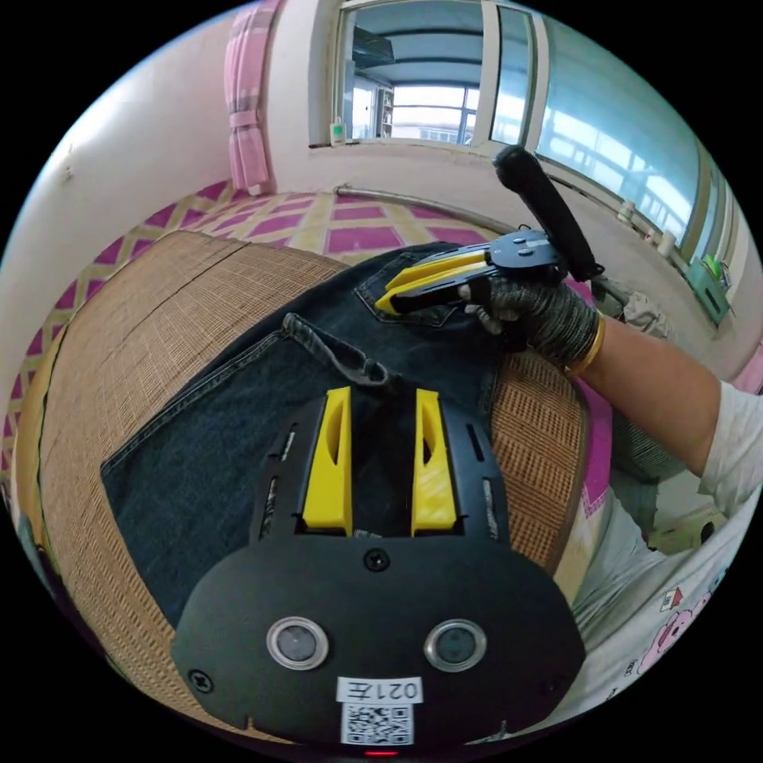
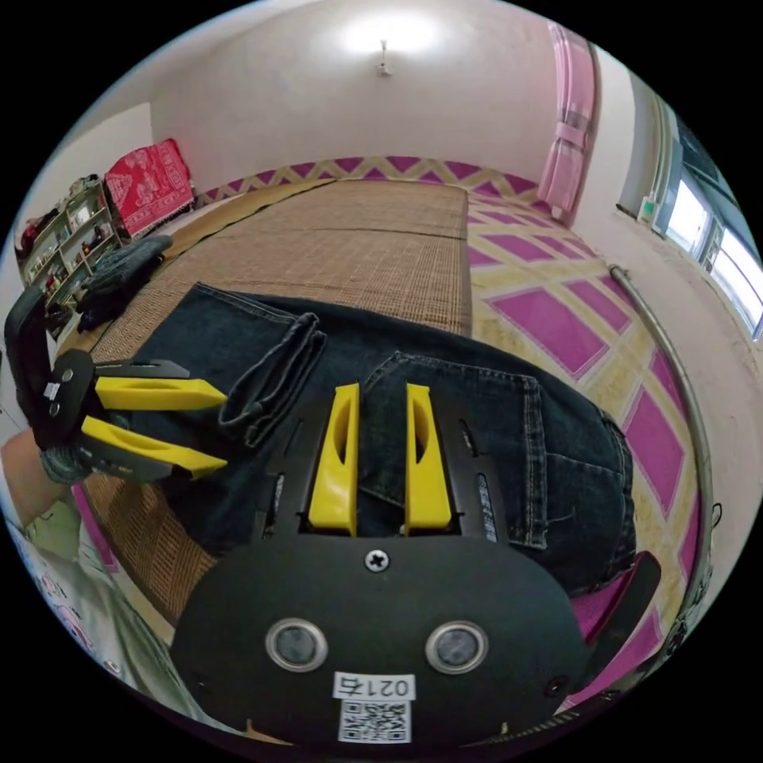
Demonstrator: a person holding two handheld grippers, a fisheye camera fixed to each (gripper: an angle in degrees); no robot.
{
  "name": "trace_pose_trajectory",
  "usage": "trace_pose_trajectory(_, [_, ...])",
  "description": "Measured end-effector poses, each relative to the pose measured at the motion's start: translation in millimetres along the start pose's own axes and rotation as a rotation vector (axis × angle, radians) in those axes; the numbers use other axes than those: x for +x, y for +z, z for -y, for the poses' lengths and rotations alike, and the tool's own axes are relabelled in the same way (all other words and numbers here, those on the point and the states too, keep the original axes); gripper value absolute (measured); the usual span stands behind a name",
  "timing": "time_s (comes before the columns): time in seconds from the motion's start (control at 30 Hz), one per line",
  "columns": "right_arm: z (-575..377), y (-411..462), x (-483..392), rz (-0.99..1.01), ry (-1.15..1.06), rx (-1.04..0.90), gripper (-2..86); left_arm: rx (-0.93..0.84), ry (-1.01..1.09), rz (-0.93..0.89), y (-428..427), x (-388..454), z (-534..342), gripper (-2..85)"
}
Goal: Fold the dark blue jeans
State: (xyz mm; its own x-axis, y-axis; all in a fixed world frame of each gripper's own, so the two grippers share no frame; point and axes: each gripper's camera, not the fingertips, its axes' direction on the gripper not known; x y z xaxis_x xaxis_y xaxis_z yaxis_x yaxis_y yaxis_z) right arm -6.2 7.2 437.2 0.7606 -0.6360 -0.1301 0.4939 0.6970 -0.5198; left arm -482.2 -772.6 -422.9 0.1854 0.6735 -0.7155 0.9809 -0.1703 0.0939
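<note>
The dark blue jeans (image 1: 199,453) lie flat on a woven straw mat (image 1: 159,318), folded over so a leg hem (image 2: 270,373) rests across the middle. My left gripper (image 1: 383,391) hovers open just over the denim near that hem; the right gripper view shows it from the side (image 2: 218,429), jaws apart. My right gripper (image 2: 381,387) is over a back pocket (image 2: 445,413) with a gap between its jaws and denim showing through. In the left gripper view a gloved hand (image 1: 548,314) holds the right gripper (image 1: 383,294), its tips at the pocket.
The mat (image 2: 358,238) covers a bed with a pink and yellow checked sheet (image 2: 548,318). Windows (image 1: 445,79) and a pink curtain (image 1: 246,95) stand beyond. A dark garment pile (image 2: 119,278) and a shelf (image 2: 63,230) are at the far side. The person's white shirt (image 1: 660,588) is close.
</note>
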Motion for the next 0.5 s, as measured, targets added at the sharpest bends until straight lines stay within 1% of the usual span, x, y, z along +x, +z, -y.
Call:
trace_pose_trajectory(0.03, [1.8,5.6,-0.2,0.001,0.01,-0.027,8.8,-0.007,0.006,0.0,2.5,0.9,2.5,11.3])
trace_pose_trajectory(0.13, [4.2,6.8,-5.9,-0.008,0.007,-0.027,8.6,-0.028,0.035,0.042,10.6,4.5,12.9,10.0])
trace_pose_trajectory(0.2, [4.3,5.7,-7.1,-0.005,0.014,-0.021,8.3,-0.055,0.033,0.109,14.8,2.5,19.8,6.9])
trace_pose_trajectory(0.27, [4.4,4.5,-6.8,0.005,0.025,-0.015,8.2,-0.061,0.028,0.104,11.9,-3.0,22.9,5.3])
trace_pose_trajectory(0.33, [5.3,3.8,-5.8,0.014,0.044,-0.014,8.1,-0.025,0.002,0.059,1.7,-14.4,22.1,3.1])
trace_pose_trajectory(0.37, [5.7,3.9,-6.1,0.015,0.046,-0.015,8.1,0.015,-0.063,0.004,-9.2,-28.9,18.8,2.0])
trace_pose_trajectory(0.4, [6.7,4.2,-7.5,0.014,0.046,-0.018,8.1,0.09,-0.145,-0.057,-26.7,-46.5,11.5,1.2])
trace_pose_trajectory(0.43, [7.6,4.2,-8.9,0.012,0.047,-0.021,8.1,0.131,-0.184,-0.081,-37.3,-55.5,6.7,0.8])
trace_pose_trajectory(0.5, [8.7,3.7,-10.5,0.011,0.049,-0.022,8.0,0.262,-0.282,-0.123,-89.0,-90.2,-17.5,-0.1])
